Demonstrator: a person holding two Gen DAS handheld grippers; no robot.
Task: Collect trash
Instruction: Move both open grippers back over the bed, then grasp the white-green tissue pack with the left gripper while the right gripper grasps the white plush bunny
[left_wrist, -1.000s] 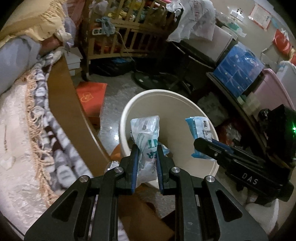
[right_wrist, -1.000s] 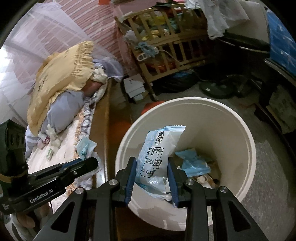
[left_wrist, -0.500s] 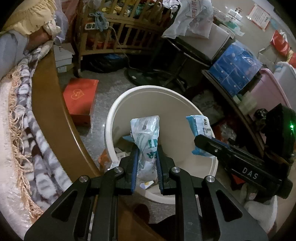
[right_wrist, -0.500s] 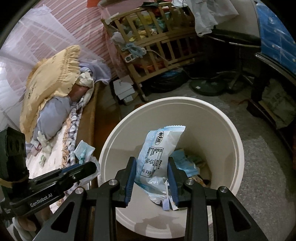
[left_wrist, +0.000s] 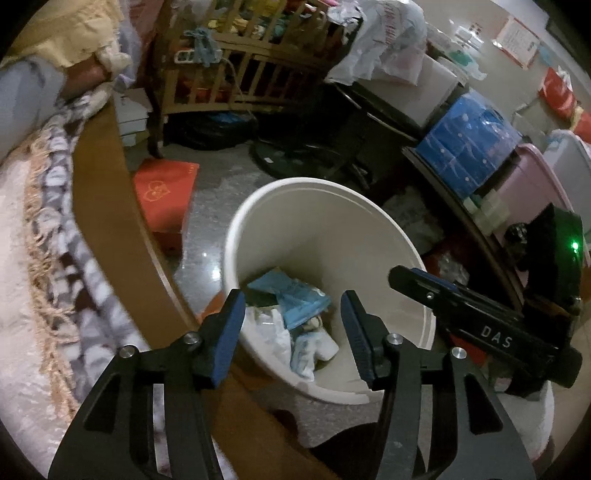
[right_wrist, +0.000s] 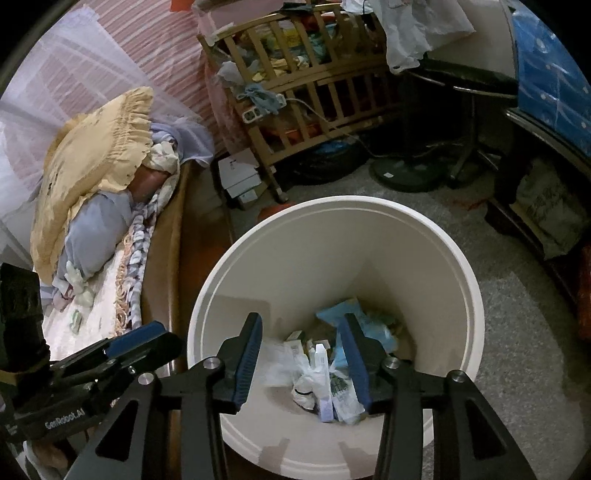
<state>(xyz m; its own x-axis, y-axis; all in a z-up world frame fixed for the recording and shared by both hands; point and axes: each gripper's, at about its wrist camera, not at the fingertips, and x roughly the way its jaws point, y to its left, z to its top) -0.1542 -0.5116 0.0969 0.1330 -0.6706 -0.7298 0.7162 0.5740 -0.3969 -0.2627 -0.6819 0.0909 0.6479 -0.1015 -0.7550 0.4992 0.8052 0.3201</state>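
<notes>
Dim indoor light, floor glare, motion blur, fisheye-warped dark edges.

the bin at centre frame is cream-white. the wrappers inside are pale blue and white. the box at left is red. the pillow, upper left, is yellow.

Ahead of both tools the white bin's mouth gapes wide; wrappers fill only its bottom. The wooden bed rail crowds the left.
</notes>
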